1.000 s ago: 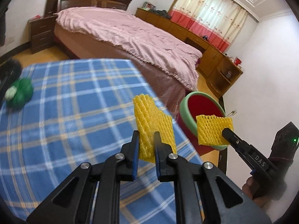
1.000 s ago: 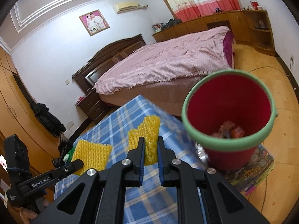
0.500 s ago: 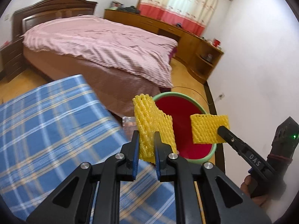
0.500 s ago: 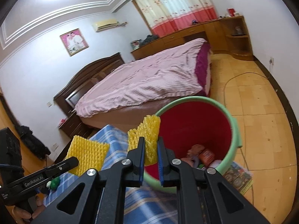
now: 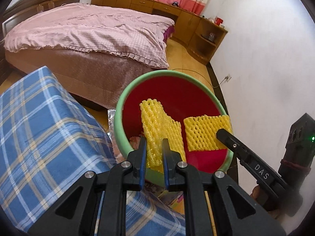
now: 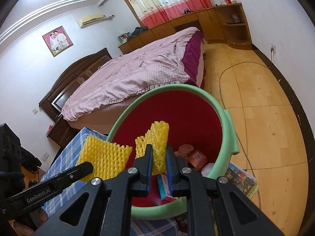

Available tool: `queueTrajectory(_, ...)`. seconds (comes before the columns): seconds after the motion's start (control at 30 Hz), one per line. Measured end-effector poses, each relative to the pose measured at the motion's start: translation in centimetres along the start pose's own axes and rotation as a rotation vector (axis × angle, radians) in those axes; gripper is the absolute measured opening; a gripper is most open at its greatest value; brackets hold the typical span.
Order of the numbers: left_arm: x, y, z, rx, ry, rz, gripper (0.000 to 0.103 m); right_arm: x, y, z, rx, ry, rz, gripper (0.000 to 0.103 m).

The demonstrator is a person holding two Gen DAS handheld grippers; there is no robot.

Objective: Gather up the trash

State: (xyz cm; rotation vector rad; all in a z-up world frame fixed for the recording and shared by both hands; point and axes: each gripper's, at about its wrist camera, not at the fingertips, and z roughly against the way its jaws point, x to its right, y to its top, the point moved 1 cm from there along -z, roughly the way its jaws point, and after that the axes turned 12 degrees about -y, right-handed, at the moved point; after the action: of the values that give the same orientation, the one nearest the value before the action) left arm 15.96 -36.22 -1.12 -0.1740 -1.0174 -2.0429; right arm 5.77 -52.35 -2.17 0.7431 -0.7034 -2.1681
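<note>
Above the red plastic bucket with the green foam rim [image 5: 118,129], each gripper clenched a piece of yellow foam fruit netting. One piece [image 5: 157,125] sat in the left gripper [image 5: 154,147], the other [image 6: 157,137] in the right gripper [image 6: 159,153], both poised over the opening, seemingly so they would drop among the wrappers and cartons [image 6: 196,157] inside. Beside the bucket stood the blue plaid-covered worktop [image 5: 49,137].

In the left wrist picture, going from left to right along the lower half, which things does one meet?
Blue plaid cloth → green bucket rim → left foam net, held by the left gripper → right foam net → right gripper.
</note>
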Motion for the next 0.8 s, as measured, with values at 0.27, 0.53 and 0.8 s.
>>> queueTrajectory(0.27,0.2,0.1,-1.1,-0.022,0.038,-0.006,0.031,0.6,-0.2,-1.0,-0.024,-0.003,-0.028,0.034)
queueTrajectory(0.53,-0.5,-0.4,0.5,0.016,0.069,0.040,0.040,0.5,-0.2,-0.3,-0.021,-0.002,-0.033,0.054)
queueTrajectory(0.8,-0.5,-0.9,3.8,0.061,0.082,0.062,0.042,-1.4,-0.2,2.4,0.018,0.020,0.009,0.061)
